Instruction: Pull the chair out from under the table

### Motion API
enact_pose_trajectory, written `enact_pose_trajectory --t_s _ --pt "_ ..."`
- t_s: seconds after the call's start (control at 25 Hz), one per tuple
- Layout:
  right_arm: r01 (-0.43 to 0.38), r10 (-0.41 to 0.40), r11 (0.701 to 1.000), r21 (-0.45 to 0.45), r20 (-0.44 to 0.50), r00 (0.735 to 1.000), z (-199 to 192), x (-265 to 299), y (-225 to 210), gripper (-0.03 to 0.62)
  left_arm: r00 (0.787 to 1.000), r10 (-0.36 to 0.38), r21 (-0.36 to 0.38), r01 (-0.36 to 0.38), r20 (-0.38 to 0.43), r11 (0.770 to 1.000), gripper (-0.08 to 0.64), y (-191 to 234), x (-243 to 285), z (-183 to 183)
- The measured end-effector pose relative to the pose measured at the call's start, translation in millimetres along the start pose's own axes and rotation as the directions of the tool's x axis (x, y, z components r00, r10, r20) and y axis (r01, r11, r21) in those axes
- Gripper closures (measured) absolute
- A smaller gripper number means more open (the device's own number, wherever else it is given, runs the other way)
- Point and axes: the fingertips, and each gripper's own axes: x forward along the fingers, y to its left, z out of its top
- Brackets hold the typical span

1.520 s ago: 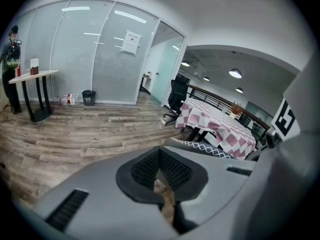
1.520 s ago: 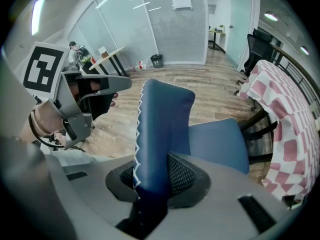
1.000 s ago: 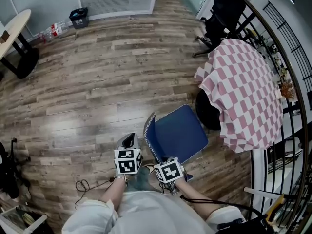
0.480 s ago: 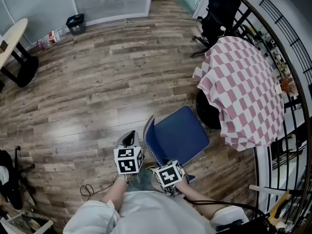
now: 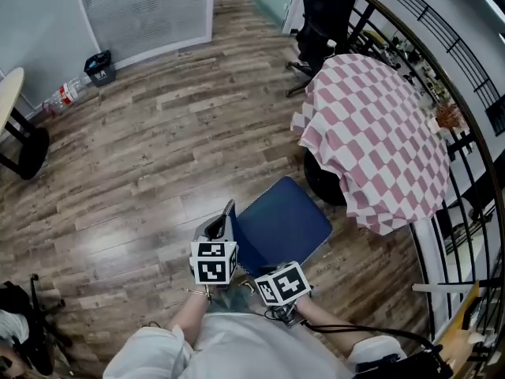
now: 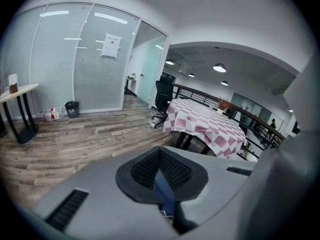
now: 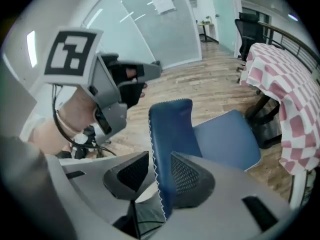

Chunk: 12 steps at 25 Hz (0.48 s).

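The blue chair [image 5: 284, 221] stands on the wood floor just clear of the round table [image 5: 371, 125] with the pink-and-white checked cloth. Its backrest [image 7: 172, 129] faces me. My right gripper [image 7: 152, 171] straddles the backrest's stitched edge; its jaws have just been opening, and the left pad [image 7: 127, 176] stands off the fabric. The marker cube [image 5: 282, 284] hides those jaws in the head view. My left gripper [image 5: 216, 227] hovers just left of the backrest's top, apart from it. In the left gripper view its pads [image 6: 150, 169] meet at the tips, with a blue sliver behind.
A black office chair [image 5: 319, 14] sits beyond the table. A curved black railing [image 5: 465, 156] runs along the right. A small bin [image 5: 99, 65] and a plastic bottle [image 5: 59, 97] lie by the glass wall, a second table [image 5: 8, 101] at far left. A cable [image 5: 339, 328] trails below me.
Both grippers have lifted a little, the left one drifting closer to the backrest's top. The right jaws have spread wider. The chair has stayed where it was beside the table.
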Motion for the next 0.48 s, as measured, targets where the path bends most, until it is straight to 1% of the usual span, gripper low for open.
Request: enact_pose_trajectory --t_s 0.08,0.12,0.16,0.2,0.32,0.4,0.48 --pt "-0.026 0.023 0.999 0.034 0.091 0.996 18 -17 -3 0.447 0.999 -0.035 0.026 0.036 -0.005 0.999 0.561 -10 4 7" --pt "-0.018 0.010 0.998 0.053 0.148 0.989 28 -27 -10 0.469 0.998 -0.054 0.038 0.054 -0.010 0.998 0.561 -16 6 10" --pt "0.000 -0.016 0.997 0.079 0.207 0.978 36 -39 -18 0.521 0.997 -0.075 0.053 0.076 -0.016 0.996 0.561 -23 7 13" --pt "0.016 -0.045 0.994 0.109 0.265 0.963 44 -51 -26 0.554 0.995 -0.099 0.070 0.100 -0.020 0.993 0.561 -31 9 17" --pt "0.054 -0.133 0.978 0.199 0.406 0.904 62 -84 -47 0.560 0.986 -0.163 0.130 0.165 -0.025 0.978 0.561 -52 13 30" --pt "0.093 -0.203 0.964 0.249 0.466 0.861 66 -103 -62 0.562 0.979 -0.201 0.164 0.203 -0.029 0.965 0.561 -68 15 37" --pt "0.149 -0.284 0.946 0.289 0.516 0.808 66 -122 -78 0.566 0.968 -0.249 0.202 0.250 -0.030 0.947 0.561 -87 17 46"
